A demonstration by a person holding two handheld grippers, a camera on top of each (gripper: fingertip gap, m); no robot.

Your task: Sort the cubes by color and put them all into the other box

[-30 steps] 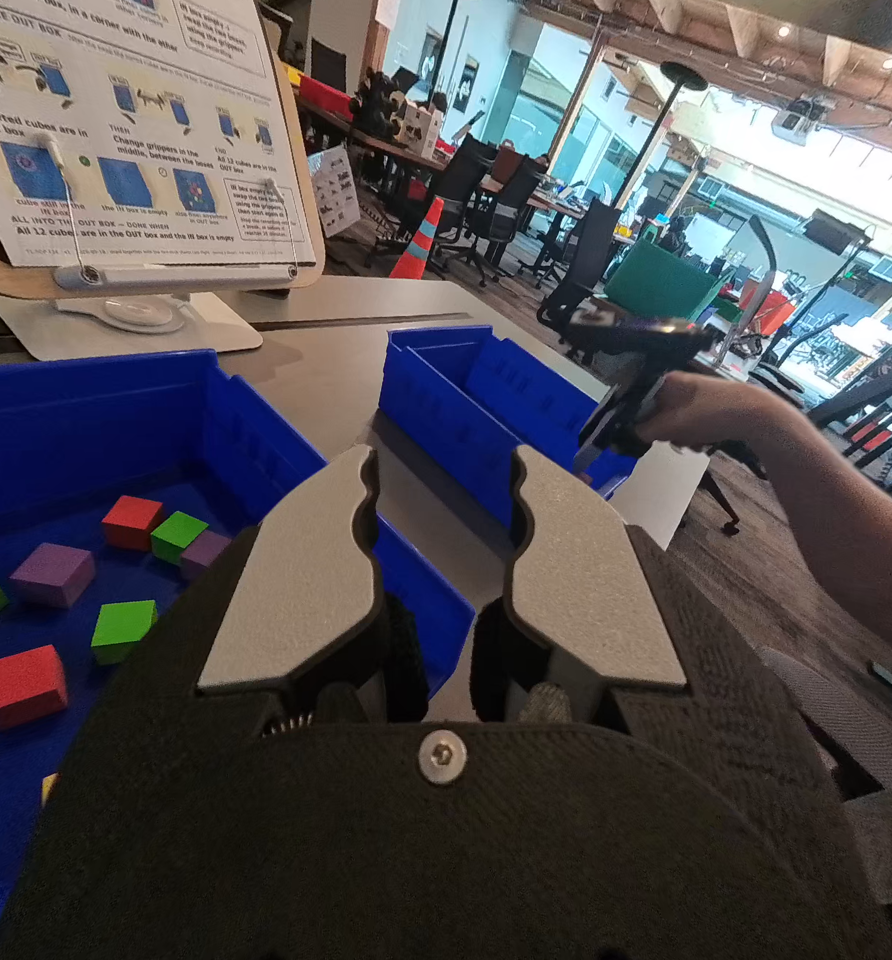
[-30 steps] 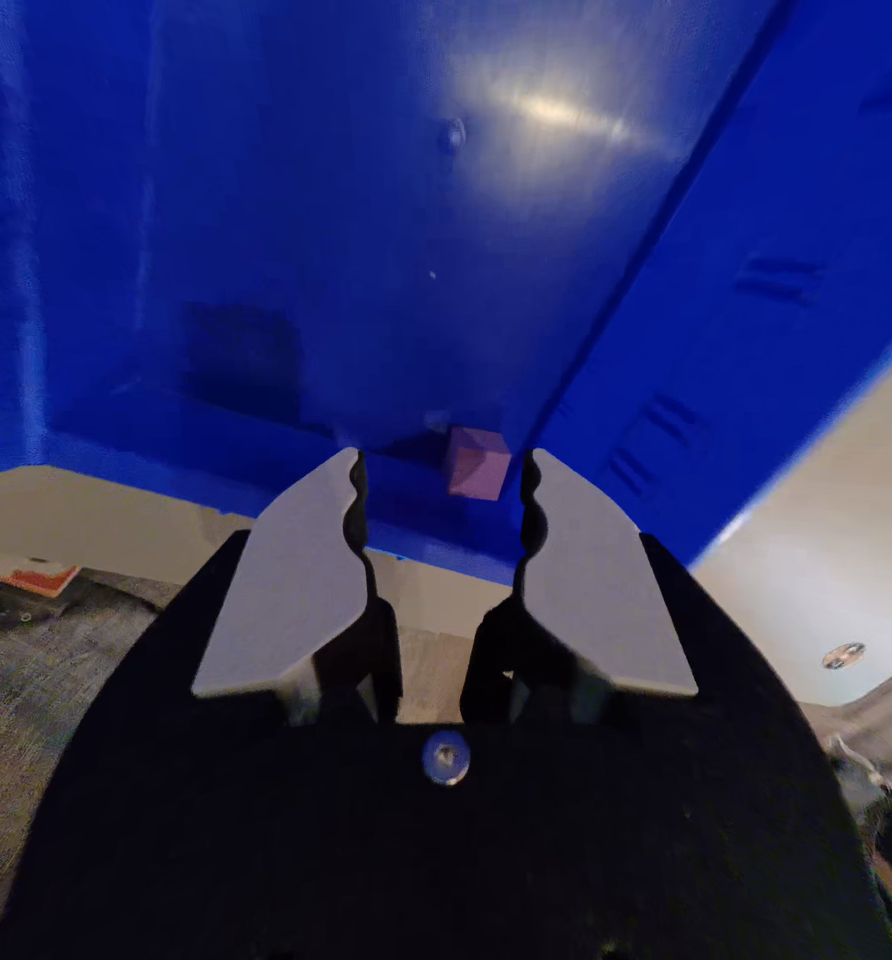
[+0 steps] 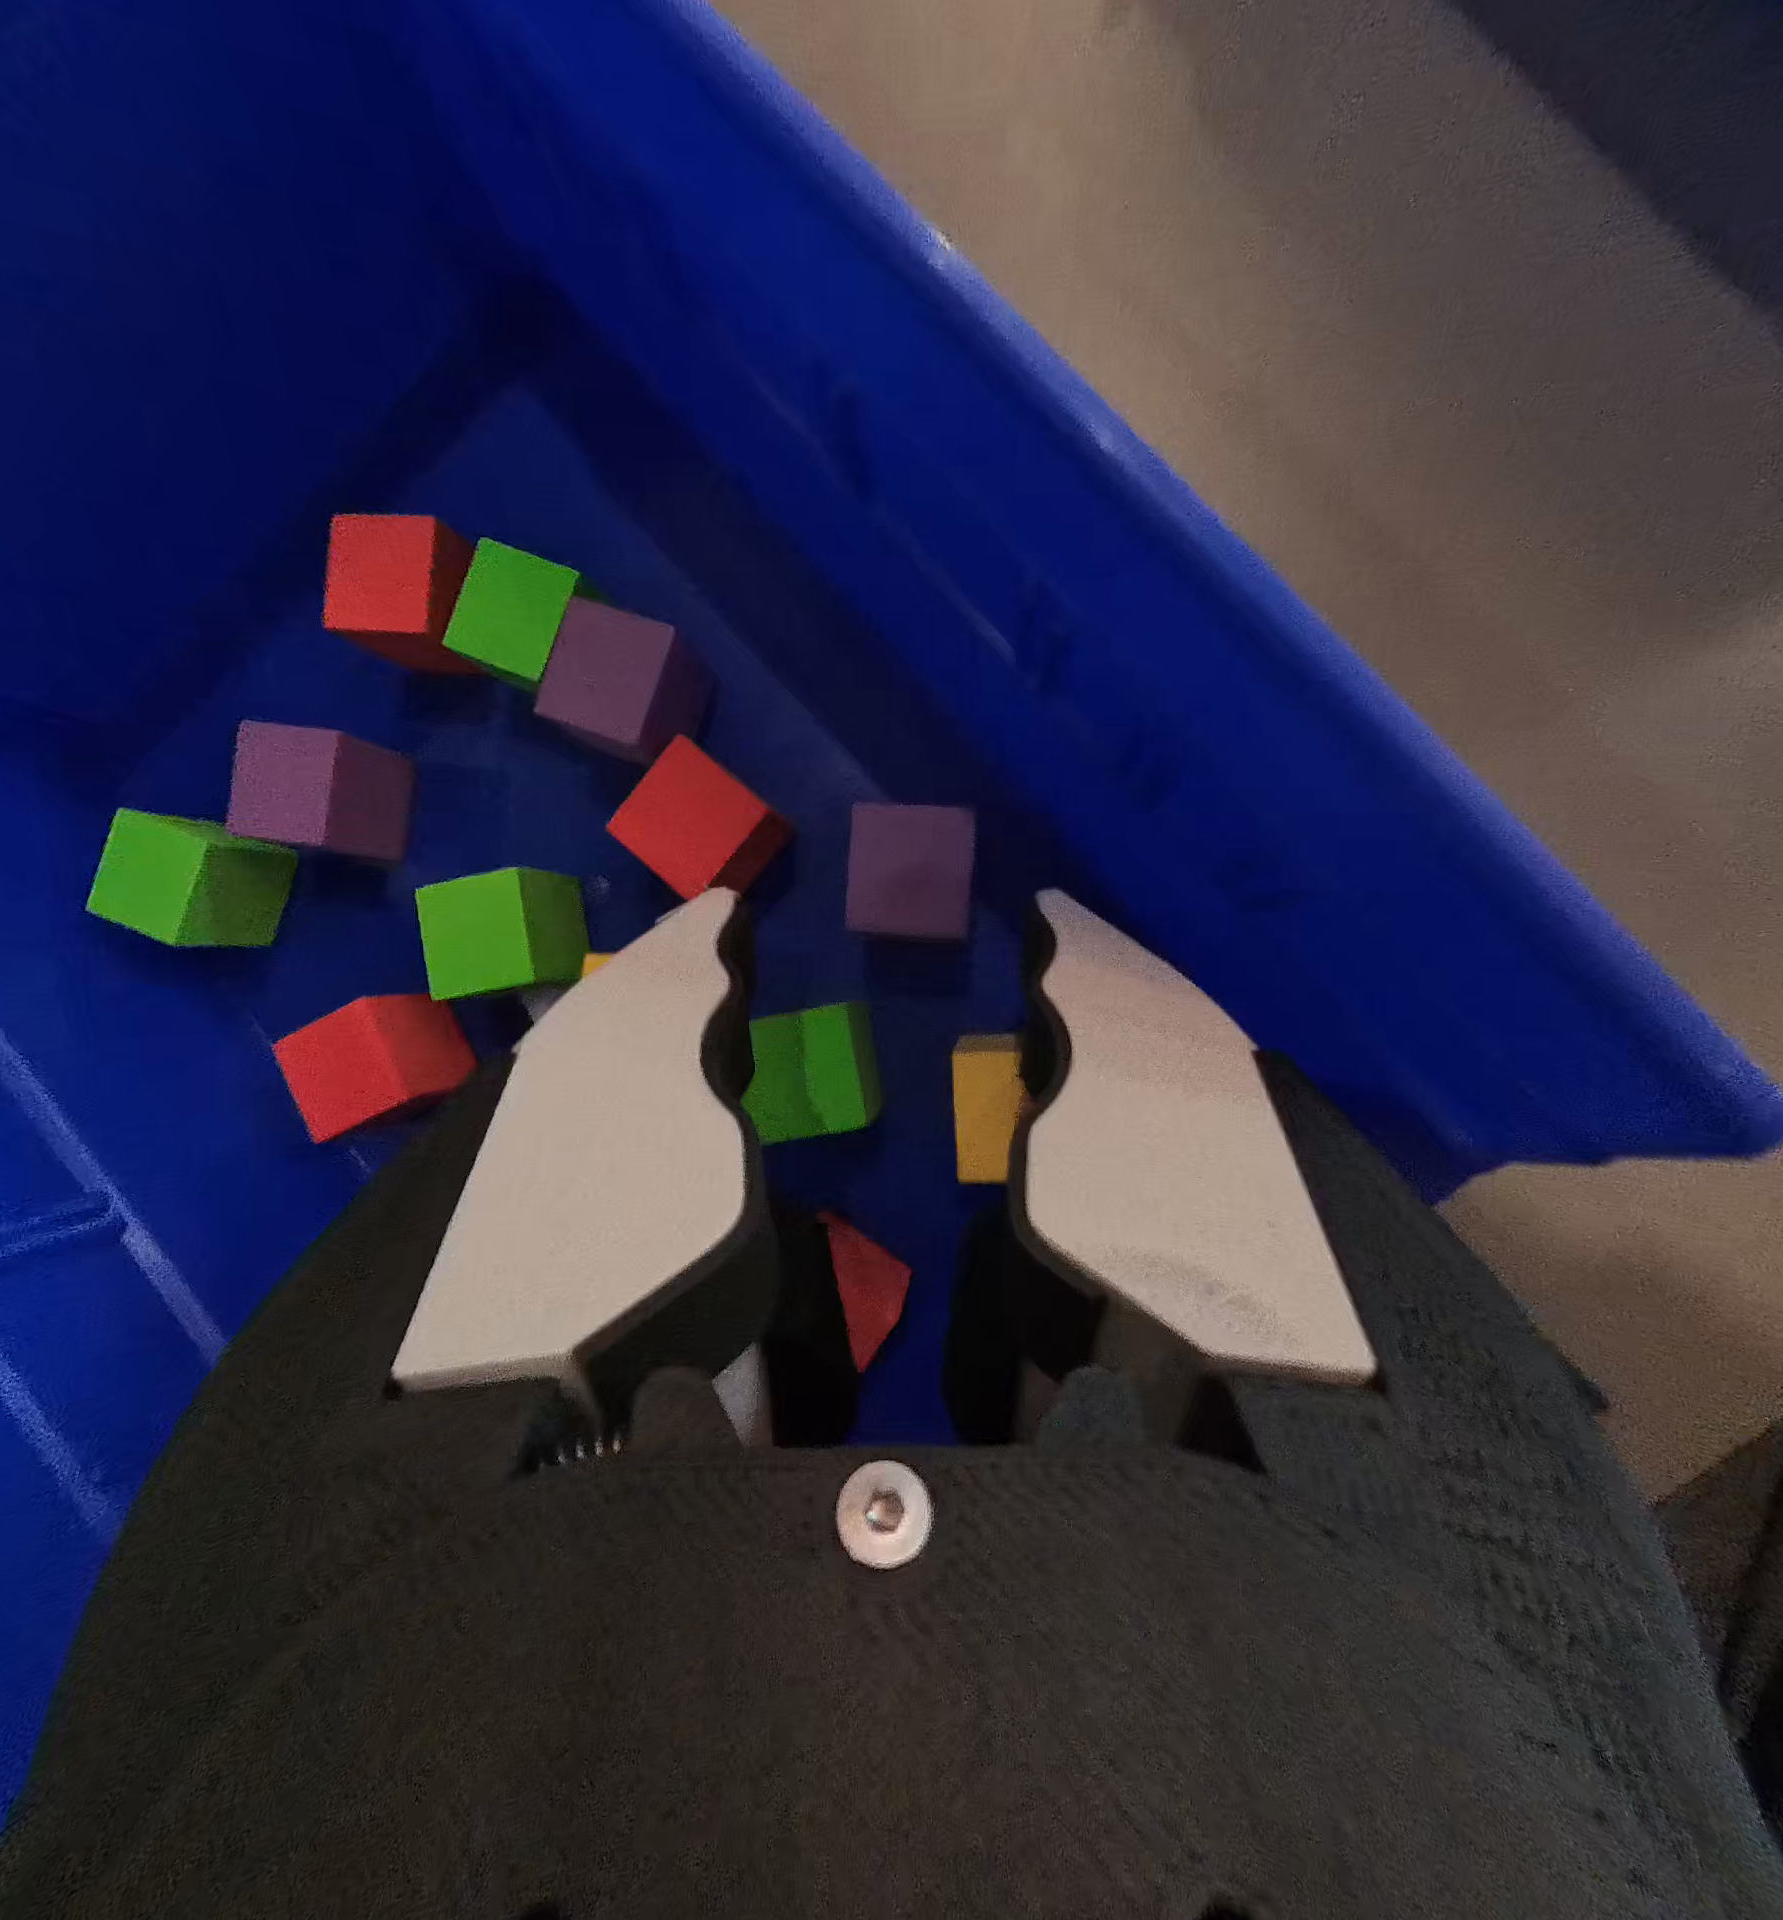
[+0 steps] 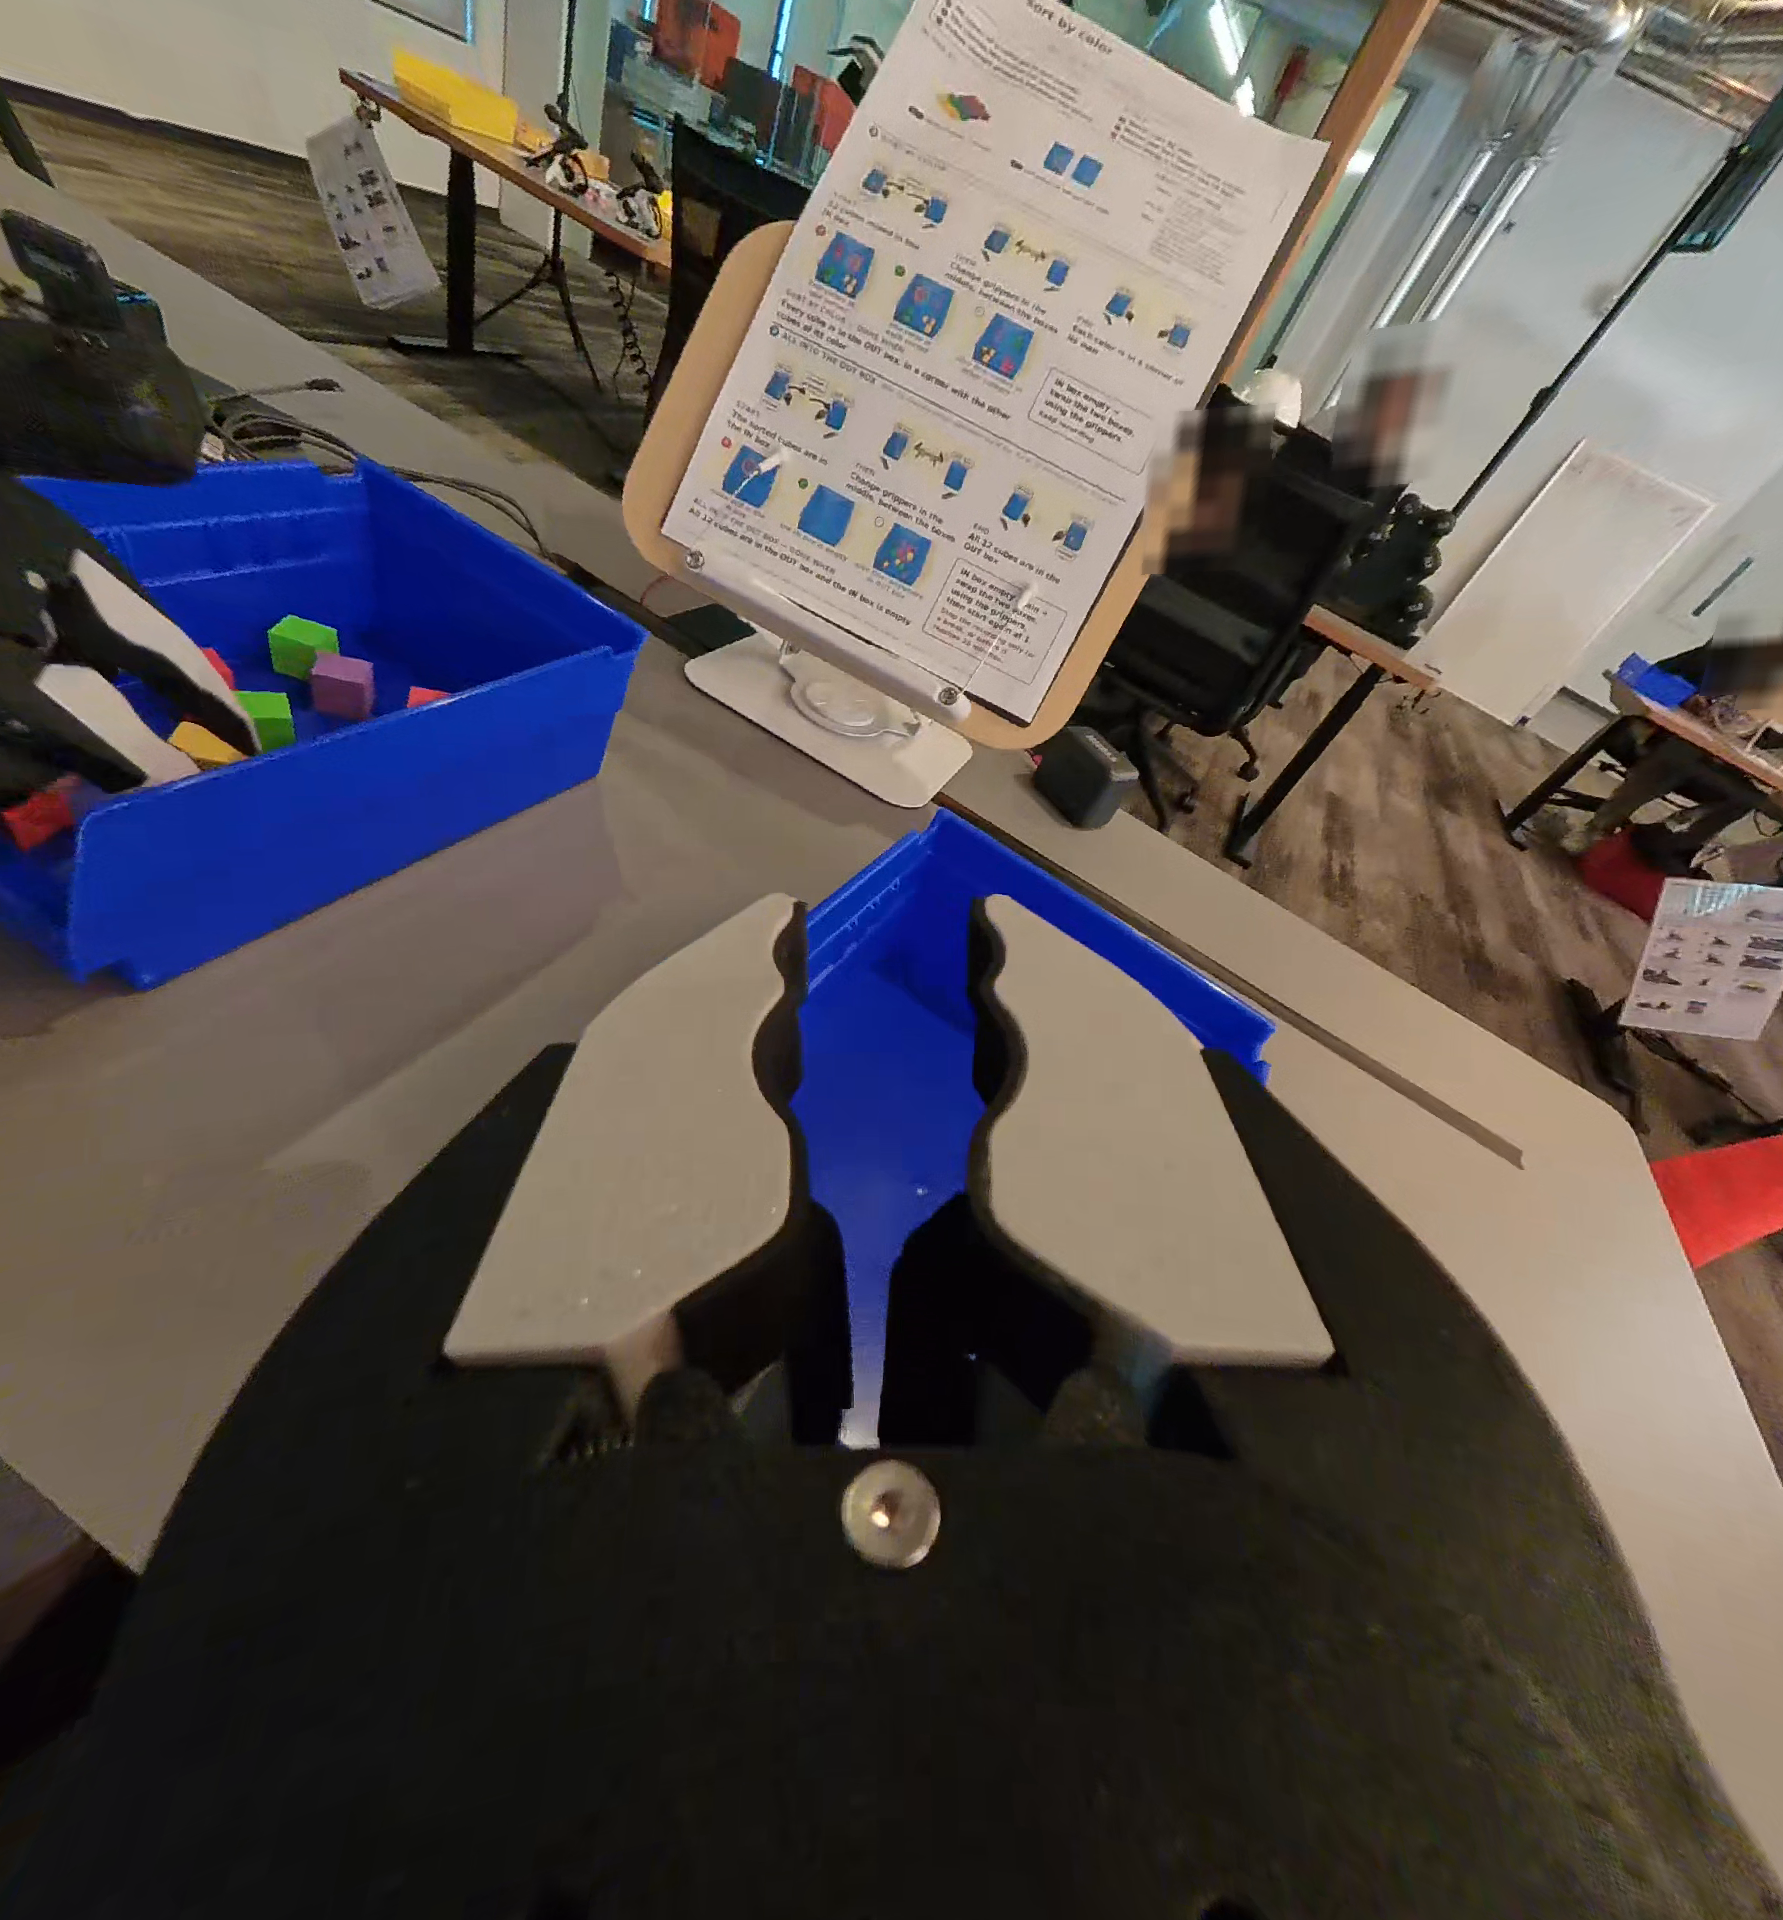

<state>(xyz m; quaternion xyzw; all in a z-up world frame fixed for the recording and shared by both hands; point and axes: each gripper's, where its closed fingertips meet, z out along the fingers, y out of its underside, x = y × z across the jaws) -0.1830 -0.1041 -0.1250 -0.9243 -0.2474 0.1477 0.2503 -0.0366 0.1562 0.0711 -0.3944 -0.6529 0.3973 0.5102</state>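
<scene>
Two blue bins stood on a grey desk [image 4: 347, 1091], well apart, one left and one right.

Left bin [image 3: 1074, 582]: loose coloured cubes lay scattered on its floor.
- Red cubes: one at the far end [image 3: 388, 582], one mid-floor [image 3: 695, 816], one at the near left [image 3: 373, 1060], and one partly hidden low between the fingers [image 3: 871, 1283].
- Green cubes: one touching the far red one [image 3: 508, 613], one on the left [image 3: 186, 878], one in the middle [image 3: 500, 930], and one just beside the left finger's inner edge [image 3: 812, 1070].
- Purple cubes: three [image 3: 612, 675], [image 3: 315, 784], [image 3: 908, 871].
- Yellow cube [image 3: 986, 1107]: half hidden behind the right finger. A yellow sliver also peeked from behind the left finger.

Left gripper [image 3: 885, 904]: it pointed down into this bin. The fingers stood wide apart and held nothing, with the green and yellow cubes lying in the gap below. I could not tell whether the tips touched the floor.

Right bin [image 4: 1126, 966]: no cube showed in the strip of floor visible between the fingers. The rest of the floor was hidden behind the gripper.

Right gripper [image 4: 885, 906]: it hung over the near end of the right bin. The fingers were parted by a narrow gap, with nothing between them.

A printed sheet on a stand [image 4: 970, 395] stood at the far edge of the desk, between the bins.
</scene>
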